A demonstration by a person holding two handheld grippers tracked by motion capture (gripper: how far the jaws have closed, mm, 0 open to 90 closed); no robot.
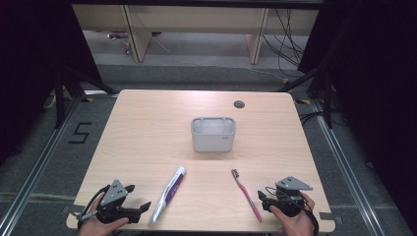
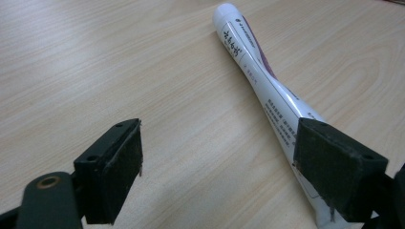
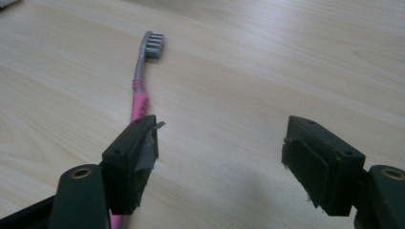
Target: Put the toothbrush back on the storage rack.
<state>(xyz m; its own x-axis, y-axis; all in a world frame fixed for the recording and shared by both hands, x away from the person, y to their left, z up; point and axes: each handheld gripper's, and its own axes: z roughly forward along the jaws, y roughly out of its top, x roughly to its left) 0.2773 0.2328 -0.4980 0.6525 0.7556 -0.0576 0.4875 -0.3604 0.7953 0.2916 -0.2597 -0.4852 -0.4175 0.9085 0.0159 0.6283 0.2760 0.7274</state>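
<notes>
Both claws sit spread and empty. The toothpaste tube lies just right of the left gripper; the toothbrush just left of the right gripper. Best to centre each before pinching.

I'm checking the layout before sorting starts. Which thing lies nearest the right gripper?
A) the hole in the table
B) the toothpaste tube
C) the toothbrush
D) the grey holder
C: in the high view the pink toothbrush lies just beside the right gripper, while the toothpaste tube lies by the left gripper and the grey holder stands farther back.
</notes>
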